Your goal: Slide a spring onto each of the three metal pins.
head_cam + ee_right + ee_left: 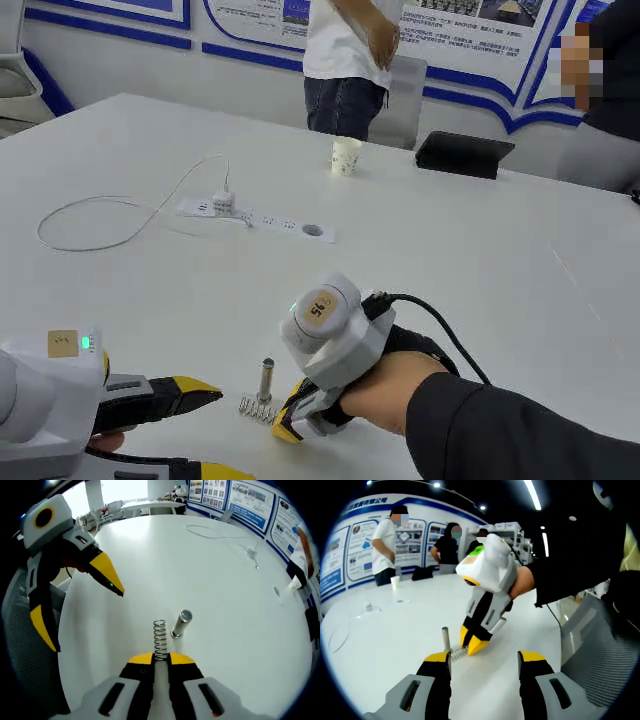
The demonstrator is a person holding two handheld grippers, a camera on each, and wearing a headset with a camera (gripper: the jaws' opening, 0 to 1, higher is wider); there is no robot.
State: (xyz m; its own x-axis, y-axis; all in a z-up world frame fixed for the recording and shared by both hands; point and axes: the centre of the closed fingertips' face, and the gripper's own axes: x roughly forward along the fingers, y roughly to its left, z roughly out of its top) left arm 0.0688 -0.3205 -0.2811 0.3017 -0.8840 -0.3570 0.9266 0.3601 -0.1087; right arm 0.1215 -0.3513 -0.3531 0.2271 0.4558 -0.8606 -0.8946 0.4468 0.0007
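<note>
One short metal pin (267, 378) stands upright on the white table (450, 250); it also appears as the pin (181, 624) and the pin (446, 637). My right gripper (282, 424) is low beside it, shut on one end of a small coil spring (160, 639). The spring (255, 407) lies nearly level, its free end close to the pin's base. My left gripper (212, 432) hovers to the left with its yellow-tipped jaws apart and nothing between them. In the left gripper view, the left gripper (485, 660) faces the right gripper (470, 647) and the spring (459, 653).
A white power strip (255, 215) with a looping cable (90, 220) lies mid-table. Farther back stand a paper cup (346, 156) and a black case (464, 153). A person (345, 60) stands behind the far edge. A mesh chair (600, 650) is at my side.
</note>
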